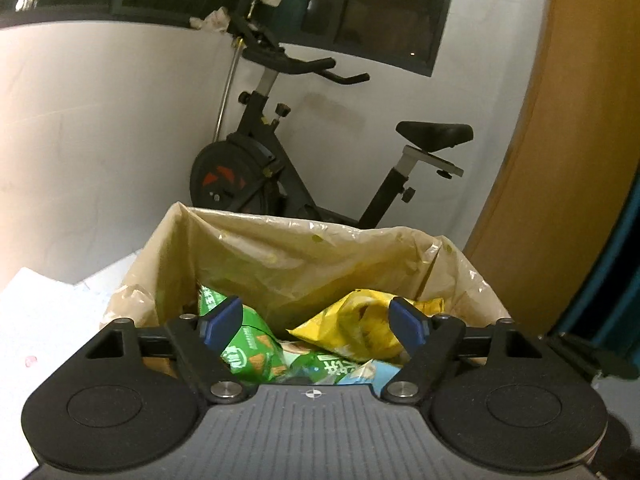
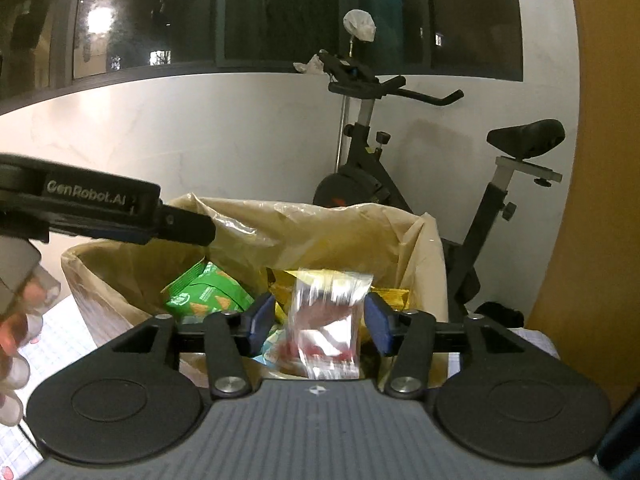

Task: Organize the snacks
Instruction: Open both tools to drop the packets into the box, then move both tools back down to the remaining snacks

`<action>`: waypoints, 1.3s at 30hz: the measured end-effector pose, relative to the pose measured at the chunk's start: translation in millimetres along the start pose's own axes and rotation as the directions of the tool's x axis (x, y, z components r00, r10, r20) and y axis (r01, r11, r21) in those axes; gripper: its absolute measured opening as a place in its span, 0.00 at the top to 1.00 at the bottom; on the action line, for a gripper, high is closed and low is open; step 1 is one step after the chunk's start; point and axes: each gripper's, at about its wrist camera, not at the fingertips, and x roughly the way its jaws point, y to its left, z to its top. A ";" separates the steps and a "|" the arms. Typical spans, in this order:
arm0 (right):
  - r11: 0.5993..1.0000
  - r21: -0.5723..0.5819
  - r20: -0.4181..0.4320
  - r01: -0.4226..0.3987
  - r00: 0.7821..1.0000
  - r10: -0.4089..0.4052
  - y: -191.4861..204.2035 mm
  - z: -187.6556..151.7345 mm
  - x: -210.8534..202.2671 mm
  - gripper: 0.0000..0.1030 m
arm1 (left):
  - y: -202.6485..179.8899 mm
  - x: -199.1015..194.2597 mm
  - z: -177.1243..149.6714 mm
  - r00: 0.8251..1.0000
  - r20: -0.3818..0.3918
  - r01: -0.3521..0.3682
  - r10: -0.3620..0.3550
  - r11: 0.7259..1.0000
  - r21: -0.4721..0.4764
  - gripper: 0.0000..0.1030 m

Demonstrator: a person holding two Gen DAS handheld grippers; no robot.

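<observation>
White wall, dark window and an exercise bike point(image 1: 304, 168) are filling the background; just ahead of both tools a bin lined with a tan plastic bag point(image 1: 304, 256) is standing open, its liner draped over the rim, presumably so packets can be dropped straight in.

Left gripper point(image 1: 320, 320) is hovering over the near rim, jaws standing wide with nothing between the pads. Below and beyond its fingertips a green snack packet point(image 1: 248, 344) is lying under the left finger and a yellow snack packet point(image 1: 360, 328) under the right, both loose inside the bag, with a pale blue packet point(image 1: 360, 376) closer to the tool.

Right gripper point(image 2: 318, 320) is pointing into the same bag. A clear snack packet point(image 2: 328, 320) with red print is sitting between its blue pads, blurred. Gaps are showing on both sides of it, so the pads are not pressing; judgement: it is being let go so it falls onto the pile.

Seen from the right wrist, the left tool is reaching over the bag's far-left rim, a person's hand point(image 2: 16, 344) behind it.

Risk: the light packet could catch on the near rim.
</observation>
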 end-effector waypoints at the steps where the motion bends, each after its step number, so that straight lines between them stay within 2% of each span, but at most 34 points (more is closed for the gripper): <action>1: 1.000 0.005 0.006 -0.004 1.000 0.004 -0.8 -0.3 -3.1 0.43 | 0.7 -2.0 -0.1 1.000 0.004 -0.009 0.009 1.000 0.014 0.20; 10: 0.998 0.039 0.067 -0.048 0.997 0.045 1.9 -5.8 -33.8 0.43 | 6.4 -47.9 -8.3 0.997 0.082 -0.018 0.007 0.990 0.140 0.20; 23: 0.991 0.116 0.115 -0.069 0.992 0.055 11.0 -25.8 -69.8 0.43 | 31.3 -100.5 -33.6 0.992 0.127 -0.003 -0.017 0.988 0.154 0.20; 33: 0.984 0.173 0.102 -0.041 0.995 0.023 12.5 -54.8 -89.4 0.43 | 45.2 -102.9 -74.5 0.997 0.082 -0.016 0.004 0.989 0.147 0.21; 39: 0.982 0.187 0.044 -0.026 0.999 0.018 15.2 -76.8 -87.9 0.43 | 56.4 -108.5 -97.8 0.998 0.058 -0.046 0.038 0.987 0.155 0.21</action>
